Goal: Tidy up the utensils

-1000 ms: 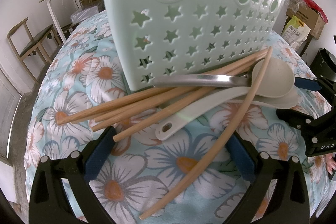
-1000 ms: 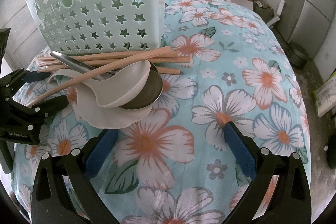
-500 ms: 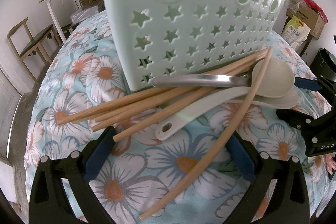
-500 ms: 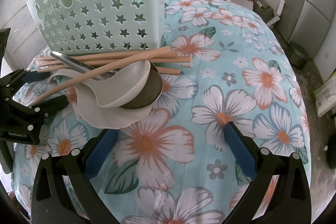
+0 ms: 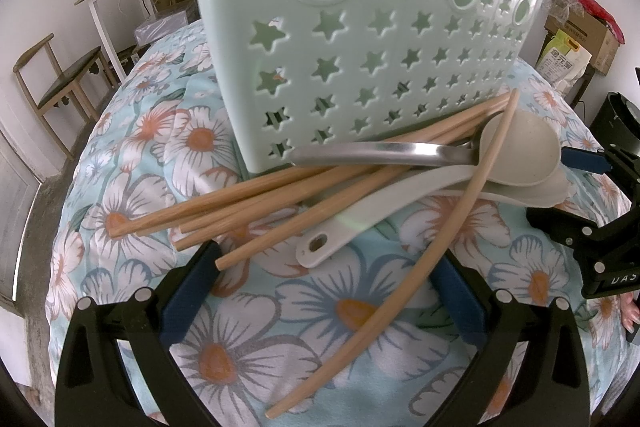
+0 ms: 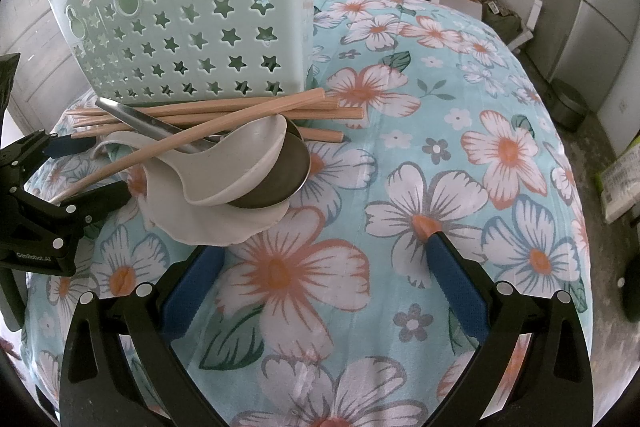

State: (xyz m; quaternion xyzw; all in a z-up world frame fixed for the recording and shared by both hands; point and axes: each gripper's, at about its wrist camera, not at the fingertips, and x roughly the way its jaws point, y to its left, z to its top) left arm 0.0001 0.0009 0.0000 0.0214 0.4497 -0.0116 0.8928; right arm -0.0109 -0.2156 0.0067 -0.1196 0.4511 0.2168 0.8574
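Nothing is looking sorted yet: every utensil in view is lying in one heap on the flowered cloth [image 6: 460, 155], right against the foot of the pale green basket [image 5: 372, 39], which is standing upright with its star-cut wall facing the cameras. As far as the cut-outs are showing, nothing is sitting inside it, though most of the interior is hidden. The wooden chopsticks [image 5: 248, 203] are fanning out from under the heap toward the left gripper [image 5: 324, 291], and one long curved stick [image 5: 404, 283] is running down between its fingers without either blue pad touching it. The metal spoon [image 5: 384, 149] is lying across the top of the pile, touching the basket's base, its bowl tucked under the cream soup spoon [image 6: 240, 171], and a white spoon [image 5: 360, 227] is sticking its handle out toward the camera. The left gripper is hanging with its jaws spread wide and holding nothing. The right gripper [image 6: 324, 283] is also gaping open over bare cloth, just beside the spoon bowls, and gripping nothing. So the whole job is remaining: each stick and spoon is waiting to be lifted and stood in the basket, and a first grasp is looking like the step in hand.
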